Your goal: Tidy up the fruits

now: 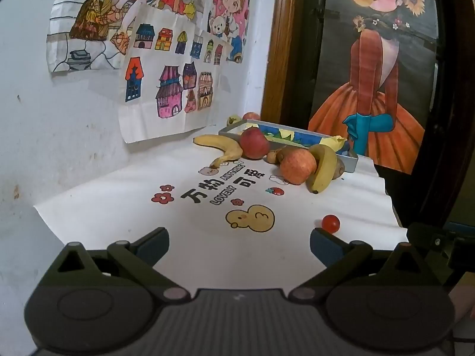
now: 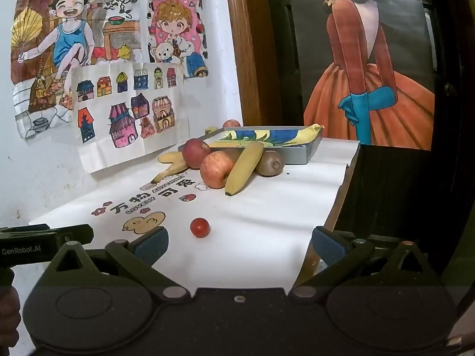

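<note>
The tray (image 2: 311, 149) is sitting at the back; bananas (image 2: 243, 167) and firm apples (image 2: 215, 169) are crowding its front wall. The small, slippery tomato (image 2: 199, 227) is lying well apart from the tray, needing a gentle grip across its middle. Both the left gripper (image 1: 239, 241) and the right gripper (image 2: 239, 244) are gaping empty.

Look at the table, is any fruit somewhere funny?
Yes. One small red tomato sits alone on the white cloth, well apart from the pile of apples and bananas beside the tray. The tray holds no fruit that I can see. Both grippers are open and empty.
</note>
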A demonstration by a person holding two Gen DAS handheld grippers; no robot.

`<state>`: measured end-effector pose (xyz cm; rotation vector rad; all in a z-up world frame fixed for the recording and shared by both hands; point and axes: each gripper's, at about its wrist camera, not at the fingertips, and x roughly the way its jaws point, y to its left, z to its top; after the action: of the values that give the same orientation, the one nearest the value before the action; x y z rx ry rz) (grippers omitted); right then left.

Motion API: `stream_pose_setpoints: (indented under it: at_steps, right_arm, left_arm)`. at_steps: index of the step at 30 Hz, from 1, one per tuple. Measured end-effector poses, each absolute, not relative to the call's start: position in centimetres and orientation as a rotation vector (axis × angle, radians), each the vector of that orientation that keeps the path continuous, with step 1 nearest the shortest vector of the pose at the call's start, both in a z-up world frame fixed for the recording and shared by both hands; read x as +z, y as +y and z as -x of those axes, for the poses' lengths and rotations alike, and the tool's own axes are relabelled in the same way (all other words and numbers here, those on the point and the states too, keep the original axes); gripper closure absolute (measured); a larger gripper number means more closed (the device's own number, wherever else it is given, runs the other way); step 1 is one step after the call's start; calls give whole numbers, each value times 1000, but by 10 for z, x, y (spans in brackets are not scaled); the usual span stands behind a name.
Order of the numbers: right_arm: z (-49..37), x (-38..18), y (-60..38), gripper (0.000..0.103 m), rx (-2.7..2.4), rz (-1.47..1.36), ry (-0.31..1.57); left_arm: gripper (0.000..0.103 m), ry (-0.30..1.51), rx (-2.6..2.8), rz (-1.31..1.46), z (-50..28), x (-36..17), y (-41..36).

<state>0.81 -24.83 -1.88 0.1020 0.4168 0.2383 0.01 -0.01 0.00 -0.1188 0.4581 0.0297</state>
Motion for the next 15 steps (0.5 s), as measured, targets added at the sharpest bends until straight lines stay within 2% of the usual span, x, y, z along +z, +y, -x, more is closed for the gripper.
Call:
stream_pose_setpoints:
  at_steps: [15]
  right_arm:
    - [-8,-20,-249,1,240,-104,422]
  left_arm:
    - [0,461,30,117,0,0,0]
